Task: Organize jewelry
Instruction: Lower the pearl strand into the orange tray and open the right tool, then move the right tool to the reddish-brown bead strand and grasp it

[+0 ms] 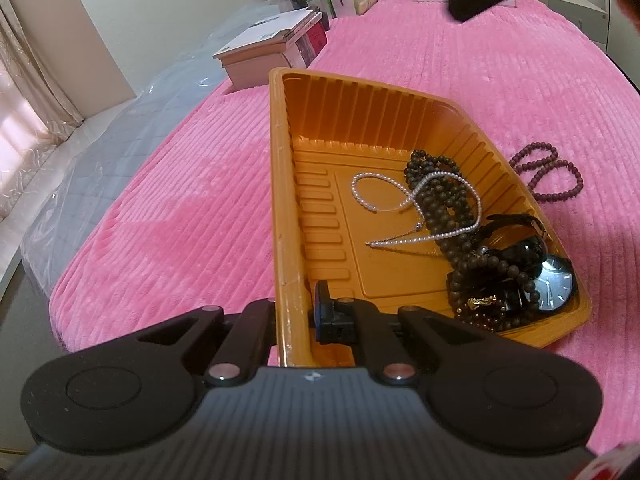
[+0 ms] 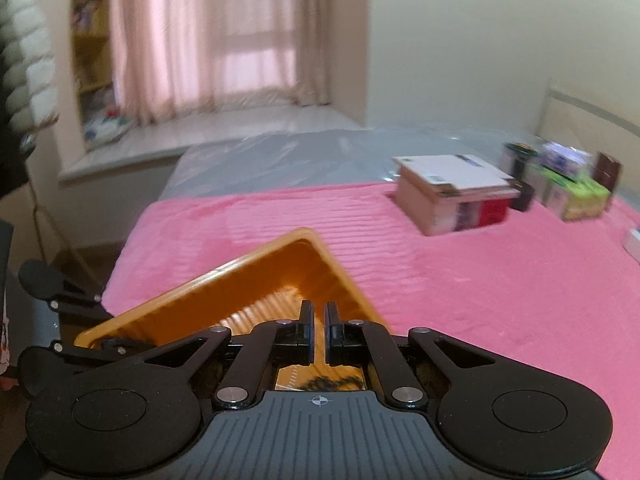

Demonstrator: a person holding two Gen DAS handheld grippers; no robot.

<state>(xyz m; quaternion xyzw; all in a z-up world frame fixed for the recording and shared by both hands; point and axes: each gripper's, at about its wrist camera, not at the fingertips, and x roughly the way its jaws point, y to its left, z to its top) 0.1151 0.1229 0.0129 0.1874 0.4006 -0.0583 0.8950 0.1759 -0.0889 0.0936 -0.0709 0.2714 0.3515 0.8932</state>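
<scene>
Your left claw (image 1: pixel 294 312) pinches the orange tray (image 1: pixel 280 160) wall, while your right claw (image 2: pixel 318 330), closed and empty, is nearer the maroon bead bracelet (image 1: pixel 548 172) outside.

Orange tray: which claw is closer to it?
Left. The left claw grips the orange tray by its side wall; the right claw hovers above it, shut, empty.

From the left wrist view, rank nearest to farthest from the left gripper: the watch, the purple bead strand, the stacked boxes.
From the left gripper, clamped on the tray wall:
1. Watch, in the tray's near right corner.
2. Purple bead strand, on the blanket beyond the tray's right wall.
3. Stacked boxes, far past the tray's back rim.
</scene>
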